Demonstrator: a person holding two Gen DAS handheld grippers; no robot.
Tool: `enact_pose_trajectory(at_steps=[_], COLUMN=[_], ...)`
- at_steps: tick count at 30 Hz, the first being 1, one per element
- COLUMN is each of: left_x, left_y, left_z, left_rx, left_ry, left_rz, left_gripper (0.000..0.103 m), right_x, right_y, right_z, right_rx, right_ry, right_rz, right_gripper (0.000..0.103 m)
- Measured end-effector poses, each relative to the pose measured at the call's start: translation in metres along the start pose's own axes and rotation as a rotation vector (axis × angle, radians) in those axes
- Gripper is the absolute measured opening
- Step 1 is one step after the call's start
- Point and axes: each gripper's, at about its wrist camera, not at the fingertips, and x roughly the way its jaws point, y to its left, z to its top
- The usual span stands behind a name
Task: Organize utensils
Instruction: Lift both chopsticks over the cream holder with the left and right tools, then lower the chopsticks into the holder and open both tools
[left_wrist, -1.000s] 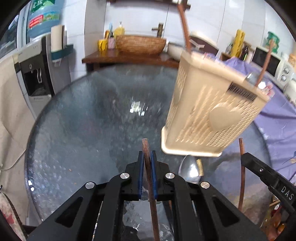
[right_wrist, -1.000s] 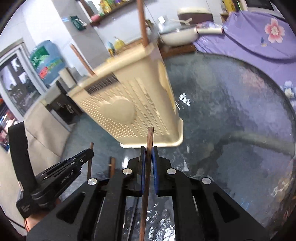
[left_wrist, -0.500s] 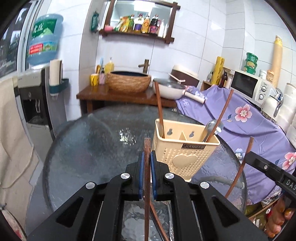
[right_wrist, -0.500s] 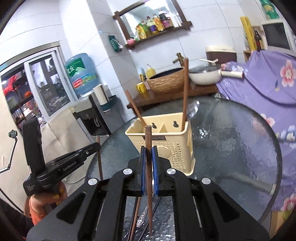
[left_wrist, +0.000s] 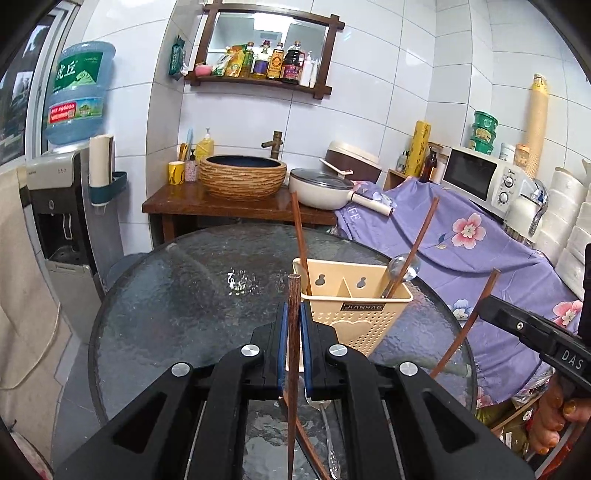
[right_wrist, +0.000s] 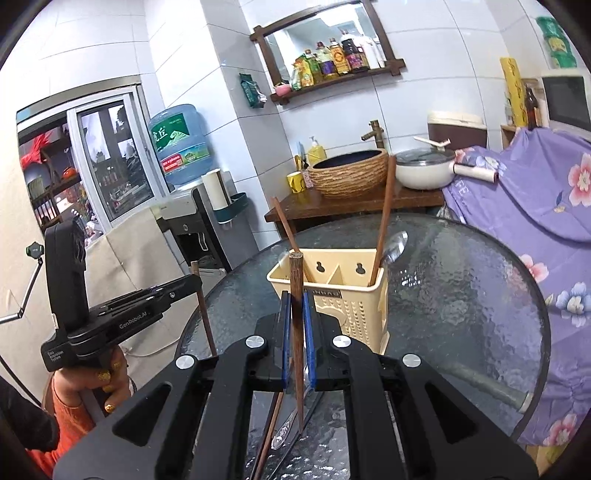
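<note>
Since a sec ago both grippers have lifted off the round textured-glass table (left_wrist: 166, 314), so the cream perforated plastic utensil caddy (left_wrist: 354, 317) now sits below and ahead; looks ready for drop-in. Left gripper (left_wrist: 294, 339), tilted slightly down, is clamped on a dark brown wooden chopstick (left_wrist: 293, 369) held near upright, just left of the caddy. Right gripper (right_wrist: 297, 332), same pose, pinches a second brown chopstick (right_wrist: 296, 314) before the caddy's left compartment. Caddy already holds 2 chopsticks + a steel spoon (left_wrist: 402, 267); more utensils lie on the glass.
</note>
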Motion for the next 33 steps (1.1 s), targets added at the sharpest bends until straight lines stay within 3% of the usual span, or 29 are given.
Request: enact_pose_trajectory(at_steps=[19, 26, 33], left_x=[-0.024, -0.042, -0.041], left_y=[-0.01, -0.026, -0.041], left_z=[0.038, 0.089, 0.146], left_rx=[0.04, 0.041, 0.015], left_ry=[-0.049, -0.109, -0.198], left_rz=[-0.062, -0.125, -0.088], left_gripper=[0.007, 0.007, 0.007], right_x=[0.001, -0.017, -0.024], right_y=[0.013, 0.024, 0.031], right_z=[0.037, 0.083, 0.143], right_rx=[-0.078, -0.108, -0.119], right_ry=[0.008, -0.07, -0.191], right_rz=[-0.007, -0.011, -0.075], right_gripper=[0.008, 0.008, 0.008])
